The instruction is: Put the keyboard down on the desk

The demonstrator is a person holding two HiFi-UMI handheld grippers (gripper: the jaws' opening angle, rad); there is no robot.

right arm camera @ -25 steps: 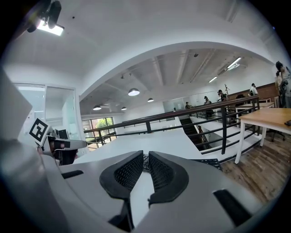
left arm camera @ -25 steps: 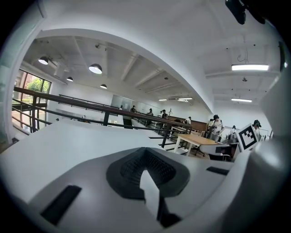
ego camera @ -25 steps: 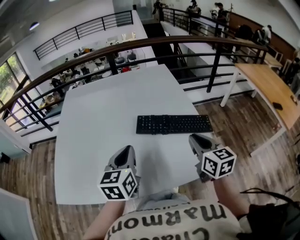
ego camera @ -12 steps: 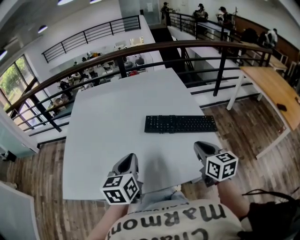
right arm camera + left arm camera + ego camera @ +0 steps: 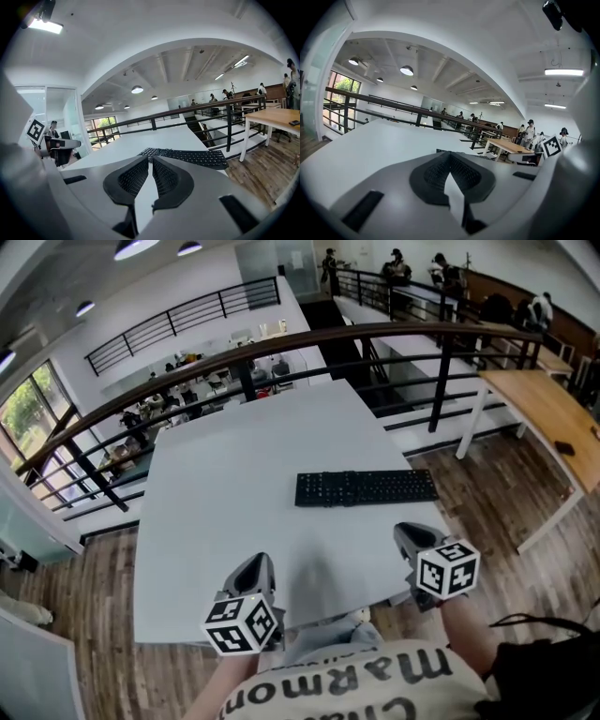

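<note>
A black keyboard (image 5: 366, 488) lies flat on the white desk (image 5: 234, 484), right of centre, with nothing touching it. My left gripper (image 5: 255, 568) hovers over the desk's near edge, shut and empty, well short of the keyboard and to its left. My right gripper (image 5: 409, 536) is just in front of the keyboard's right end, also shut with nothing between its pads. In the right gripper view the keyboard (image 5: 192, 157) lies right behind the closed jaws of the right gripper (image 5: 151, 160). In the left gripper view only a sliver of the keyboard (image 5: 439, 151) shows past the left gripper (image 5: 450, 157).
A black railing with a brown handrail (image 5: 309, 343) runs behind the desk's far and right sides, with a lower floor beyond. A wooden table (image 5: 544, 413) stands at the right. A dark bag (image 5: 553, 667) lies by my right side. People stand far off at the back.
Both grippers have drawn back a little from the keyboard toward the desk's near edge. The head view has shifted slightly. The keyboard has stayed where it lies.
</note>
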